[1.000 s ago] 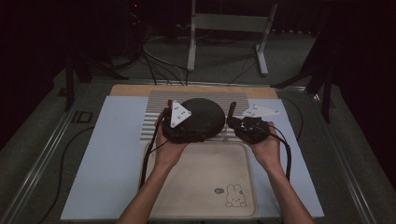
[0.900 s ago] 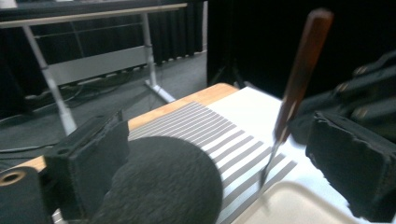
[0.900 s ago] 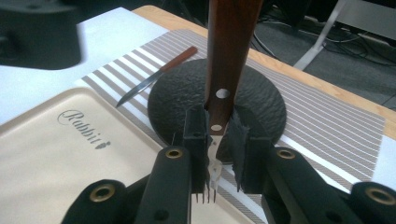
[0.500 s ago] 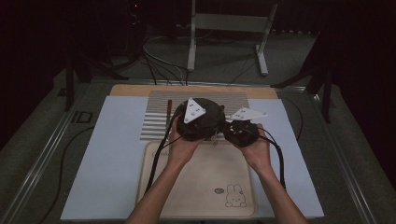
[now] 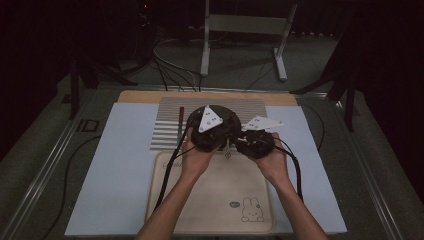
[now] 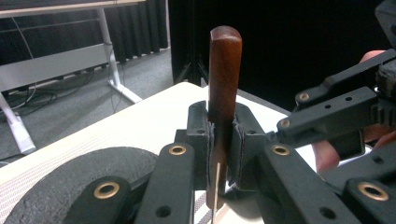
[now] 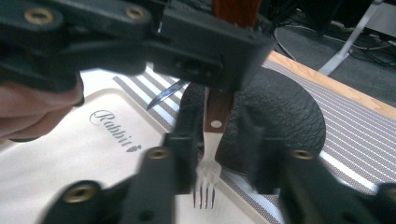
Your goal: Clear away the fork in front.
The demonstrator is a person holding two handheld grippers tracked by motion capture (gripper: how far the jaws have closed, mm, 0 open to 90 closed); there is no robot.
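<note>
The fork (image 7: 208, 154) hangs upright, tines down, over the 12 o'clock edge of the cream tray (image 5: 210, 200), just in front of the black round plate (image 7: 280, 116). The left gripper (image 6: 224, 140) is clamped on its wooden handle. The right gripper (image 7: 212, 140), at 3 o'clock of the left, has just been opening its jaws; they stand apart around the fork's neck.

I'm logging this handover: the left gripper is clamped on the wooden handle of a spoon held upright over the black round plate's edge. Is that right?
Not quite: it is a fork, not a spoon. The right gripper view shows four tines hanging below the wooden handle. The rest holds: the left gripper clamps that handle upright, by the black round plate.
</note>
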